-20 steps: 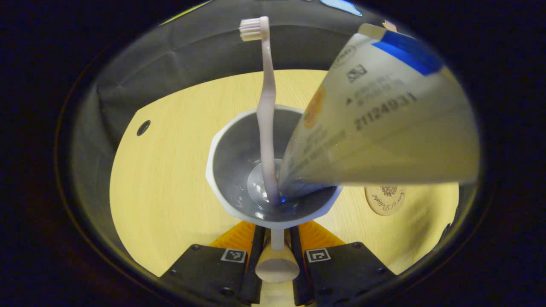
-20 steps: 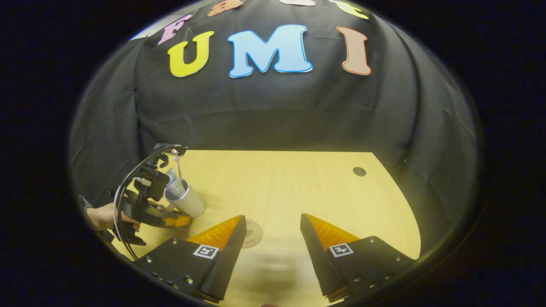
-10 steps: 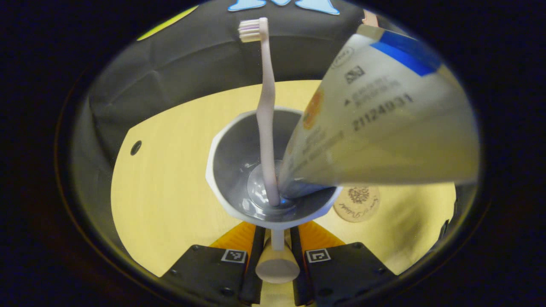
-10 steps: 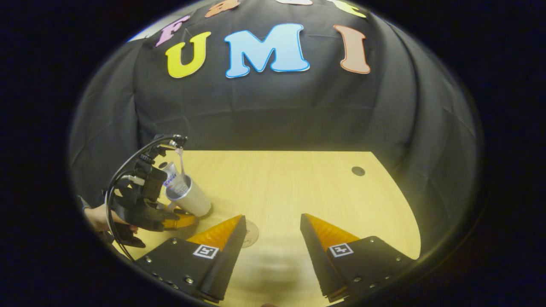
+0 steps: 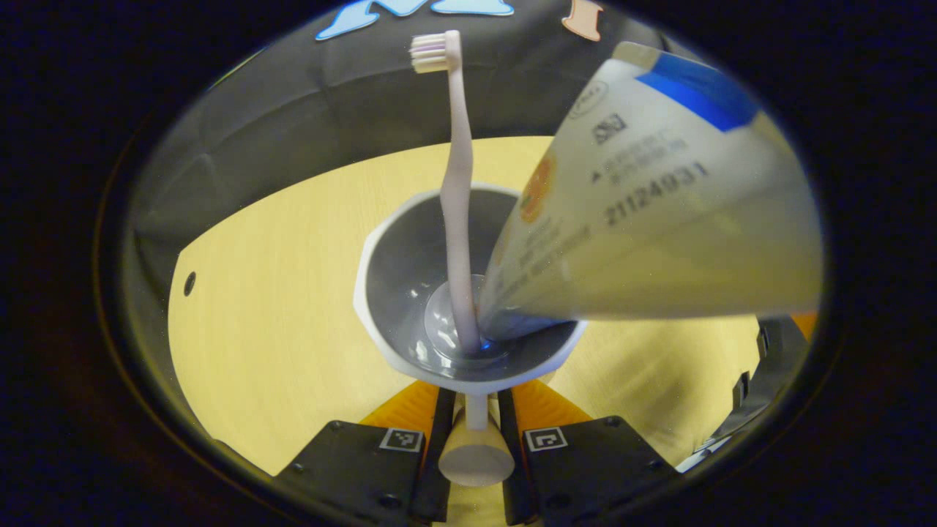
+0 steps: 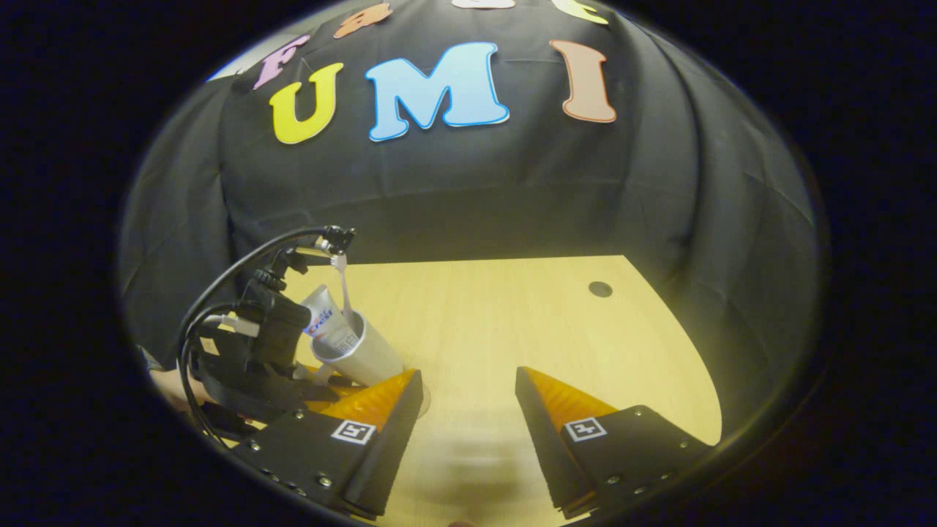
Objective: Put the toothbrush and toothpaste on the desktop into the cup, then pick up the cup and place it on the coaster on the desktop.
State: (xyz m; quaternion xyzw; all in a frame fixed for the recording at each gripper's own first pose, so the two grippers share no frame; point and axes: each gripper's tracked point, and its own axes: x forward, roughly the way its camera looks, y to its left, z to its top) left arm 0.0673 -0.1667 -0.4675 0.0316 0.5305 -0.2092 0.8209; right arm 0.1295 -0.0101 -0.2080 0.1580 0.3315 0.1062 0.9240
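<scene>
My left gripper (image 5: 476, 410) is shut on the stub handle (image 5: 476, 448) of the white cup (image 5: 410, 241). A pale toothbrush (image 5: 457, 190) stands in the cup, bristles up. Beside it leans the toothpaste tube (image 5: 659, 212), cap down. In the right gripper view the cup (image 6: 370, 353) is tilted, held by the left gripper (image 6: 326, 384), with the toothbrush (image 6: 342, 287) and tube (image 6: 320, 320) sticking out. Its base sits just behind my open right gripper (image 6: 468, 372). A thin edge of the round coaster (image 6: 425, 399) peeks past the right gripper's left finger.
The wooden table (image 6: 512, 322) has a small dark hole (image 6: 600, 289) at the far right. Black cloth walls close it in at the back and sides. The right gripper's body (image 5: 765, 359) shows at the right edge of the left gripper view.
The left gripper has carried the cup with its contents rightward, close to the right gripper. The coaster has slid out of sight beneath the cup in the left gripper view.
</scene>
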